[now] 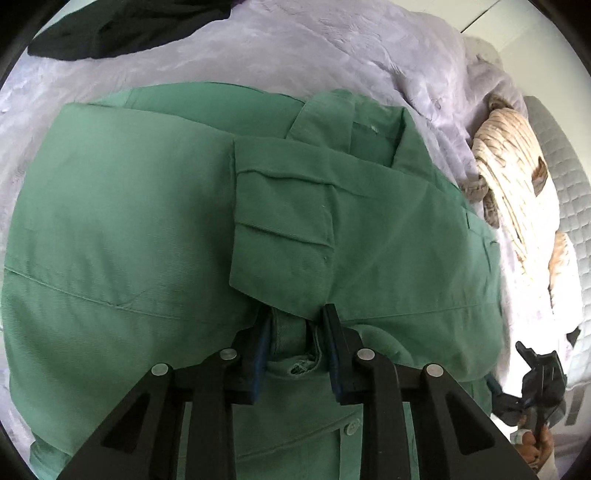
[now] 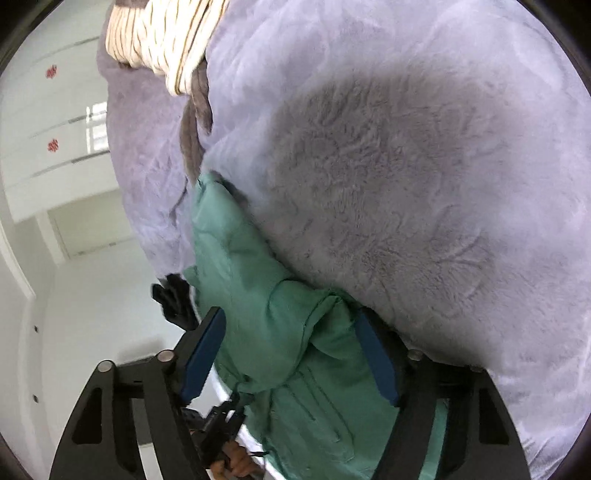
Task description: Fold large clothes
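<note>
**Green garment pinched on one side, straddled on the other**

I start at the left. A black cloth [image 1: 122,33] lies at the far edge of the lilac plush blanket [image 1: 295,48]; the frame's rim cuts it off, so I cannot say what garment it is. Below it spreads the one green garment [image 1: 122,221], partly folded on the blanket, a folded sleeve or flap lying across its middle. My left gripper [image 1: 297,332] is clenched on a bunched fold of that green cloth, both blue pads pressing it. What lies under the fold is hidden by my own black linkage.

Further right, a cream striped cloth [image 1: 509,155] is heaped near the blanket's edge, beside a white quilted surface [image 1: 557,177]. My right gripper shows small and blurred at the frame's edge.

From the right wrist, my right gripper [image 2: 291,354] stands released, its two blue pads either side of a ridge of the green garment [image 2: 258,295], neither plainly pressing it; the far finger [image 2: 376,358] sits partly buried against the blanket. White wardrobe doors [image 2: 48,122] with two red marks fill the room's left; a person's hand [image 2: 236,461] is barely visible below.
</note>
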`<act>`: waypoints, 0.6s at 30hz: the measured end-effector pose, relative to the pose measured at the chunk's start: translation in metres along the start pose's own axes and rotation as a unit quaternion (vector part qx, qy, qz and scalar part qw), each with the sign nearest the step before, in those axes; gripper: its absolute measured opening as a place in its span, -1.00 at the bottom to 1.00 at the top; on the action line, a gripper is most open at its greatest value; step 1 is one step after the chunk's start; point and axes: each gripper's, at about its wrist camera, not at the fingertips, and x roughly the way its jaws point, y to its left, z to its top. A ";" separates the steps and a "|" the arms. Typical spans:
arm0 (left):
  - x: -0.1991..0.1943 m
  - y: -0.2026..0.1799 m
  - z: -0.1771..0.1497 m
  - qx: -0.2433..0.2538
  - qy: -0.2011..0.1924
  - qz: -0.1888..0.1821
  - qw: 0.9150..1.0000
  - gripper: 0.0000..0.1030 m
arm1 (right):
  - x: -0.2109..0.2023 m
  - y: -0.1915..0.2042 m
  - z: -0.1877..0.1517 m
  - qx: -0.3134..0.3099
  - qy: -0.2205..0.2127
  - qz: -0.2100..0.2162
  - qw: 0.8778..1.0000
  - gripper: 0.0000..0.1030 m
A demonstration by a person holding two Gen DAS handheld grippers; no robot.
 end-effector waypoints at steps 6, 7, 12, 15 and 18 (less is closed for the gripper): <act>-0.031 0.007 -0.001 0.010 -0.035 0.027 0.999 -0.44 | -0.004 0.007 0.008 -0.051 -0.001 -0.083 0.995 -0.83; -0.032 0.015 -0.003 0.009 -0.030 0.043 0.999 -0.44 | -0.004 0.008 0.008 -0.062 -0.001 -0.096 0.993 -0.84; -0.042 0.047 -0.009 -0.018 -0.015 0.084 0.996 -0.43 | -0.001 0.009 0.006 -0.073 0.007 -0.130 0.989 -0.83; -0.053 0.047 -0.010 -0.010 -0.027 0.108 0.994 0.47 | -0.004 0.023 0.002 -0.102 0.003 -0.146 0.984 -0.74; -0.065 0.036 -0.011 0.015 -0.067 0.105 0.992 0.75 | -0.013 0.049 -0.003 -0.166 -0.006 -0.145 0.975 -0.63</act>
